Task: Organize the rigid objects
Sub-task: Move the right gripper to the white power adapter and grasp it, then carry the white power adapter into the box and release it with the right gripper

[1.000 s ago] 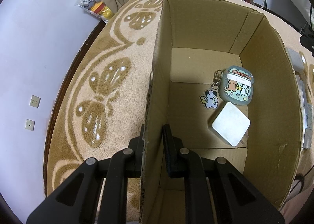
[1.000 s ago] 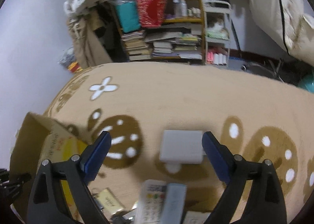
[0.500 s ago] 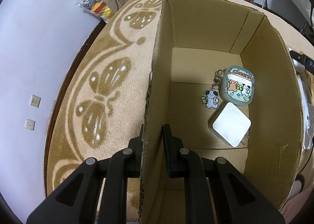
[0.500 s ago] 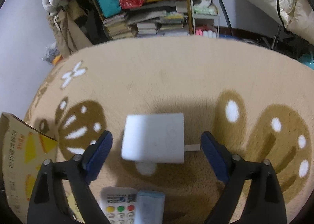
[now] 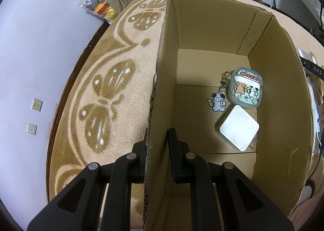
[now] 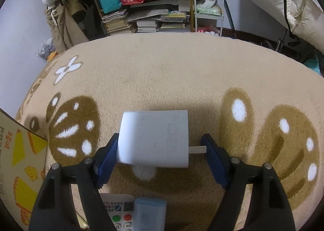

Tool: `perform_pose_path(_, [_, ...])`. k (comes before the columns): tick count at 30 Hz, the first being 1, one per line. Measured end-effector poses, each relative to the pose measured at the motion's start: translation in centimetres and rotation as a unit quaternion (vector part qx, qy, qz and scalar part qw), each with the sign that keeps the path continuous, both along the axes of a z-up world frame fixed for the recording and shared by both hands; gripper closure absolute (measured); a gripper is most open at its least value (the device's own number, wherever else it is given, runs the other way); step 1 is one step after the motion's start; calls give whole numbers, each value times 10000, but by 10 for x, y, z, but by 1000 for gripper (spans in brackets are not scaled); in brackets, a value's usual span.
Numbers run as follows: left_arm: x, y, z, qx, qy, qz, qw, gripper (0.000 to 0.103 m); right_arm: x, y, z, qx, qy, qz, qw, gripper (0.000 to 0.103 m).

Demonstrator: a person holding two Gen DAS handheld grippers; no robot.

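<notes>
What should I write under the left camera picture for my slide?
Left gripper pinches the cardboard box wall; earbud case and white charger lie inside.

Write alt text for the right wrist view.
The right gripper, open, straddles a white charger lying on a beige patterned rug, prongs toward its right finger. A remote control lies nearer the camera.

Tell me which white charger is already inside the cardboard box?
The flat square white charger beside the cartoon earbud case. The other white charger lies on the rug.
</notes>
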State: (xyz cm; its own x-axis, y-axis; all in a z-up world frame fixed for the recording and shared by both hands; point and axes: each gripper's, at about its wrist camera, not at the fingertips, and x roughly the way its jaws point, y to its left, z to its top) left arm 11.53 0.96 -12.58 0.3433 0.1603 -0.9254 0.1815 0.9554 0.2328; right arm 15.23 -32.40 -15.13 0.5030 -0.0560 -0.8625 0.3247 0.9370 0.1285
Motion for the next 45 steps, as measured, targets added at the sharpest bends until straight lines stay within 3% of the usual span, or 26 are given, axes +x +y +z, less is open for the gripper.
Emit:
perform_pose_path(9, [0,0,0,16,-10,-8,10000,89,-7,4,19,254,-234,-6,9994,19])
perform_pose_path(23, [0,-2,0,49,-24,-22,10000,89,-11,49,69,526,-837,516,9938,19])
perform_pose_path(35, [0,-2,2,14,-2,17,10000,89,-23,119,130,545,-1594,1505,9742,19])
perform_pose_path(39, [1,-2,4,7,-6,15,10000,89,-24,140,134,750,-1631,1860,9660,19])
perform_pose_path(45, [0,-2,4,-25,-3,19,10000,89,-27,174,127,627,-1592,2247,9593,19])
